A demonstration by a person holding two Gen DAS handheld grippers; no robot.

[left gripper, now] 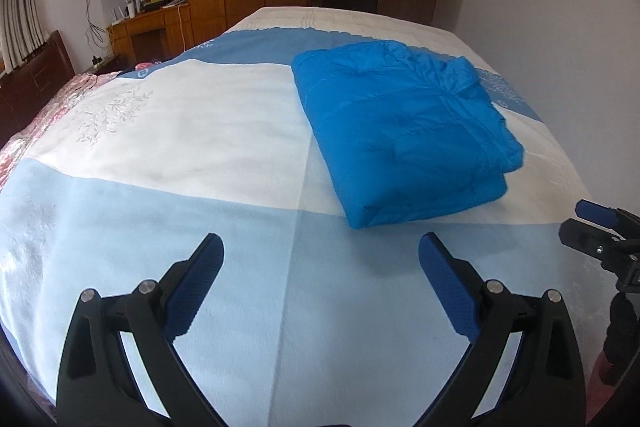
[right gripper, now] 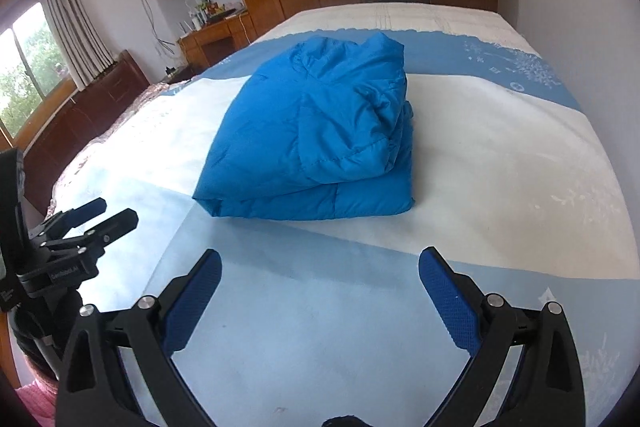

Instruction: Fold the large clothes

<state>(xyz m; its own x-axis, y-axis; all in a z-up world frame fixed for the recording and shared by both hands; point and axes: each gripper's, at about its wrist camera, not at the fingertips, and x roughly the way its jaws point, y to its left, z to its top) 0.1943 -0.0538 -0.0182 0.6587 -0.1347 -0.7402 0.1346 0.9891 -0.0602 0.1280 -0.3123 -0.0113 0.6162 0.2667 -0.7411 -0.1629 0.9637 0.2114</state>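
- Evidently, the folding is judged to be nearly or fully done: the blue padded jacket is seen as a compact, roughly rectangular bundle in several stacked layers.
- The bundle is laid on the bed cover, across the line where the white panel meets the pale blue one, well away from the far end of the bed.
- In the left wrist view the bundle is placed to the right of centre and farther off than the fingertips; in the right wrist view it is found almost straight ahead.
- The left gripper is shown with its jaws spread wide and nothing between the pads; only bare bed cover is seen in the gap.
- The right gripper is likewise held fully open and empty, with no cloth pinched or touched.
- Both grippers are held apart from the jacket, on the near side of it, above the pale blue part of the cover.
- A looser, puffed fold is noticed on top of the bundle, toward its right and far side, where a sleeve or collar part seems to be bunched.
- What may be left is judged small: that raised flap could be pressed flat or the edges squared, if a tidier stack is wanted.
- No other garment awaiting folding is seen on the bed.
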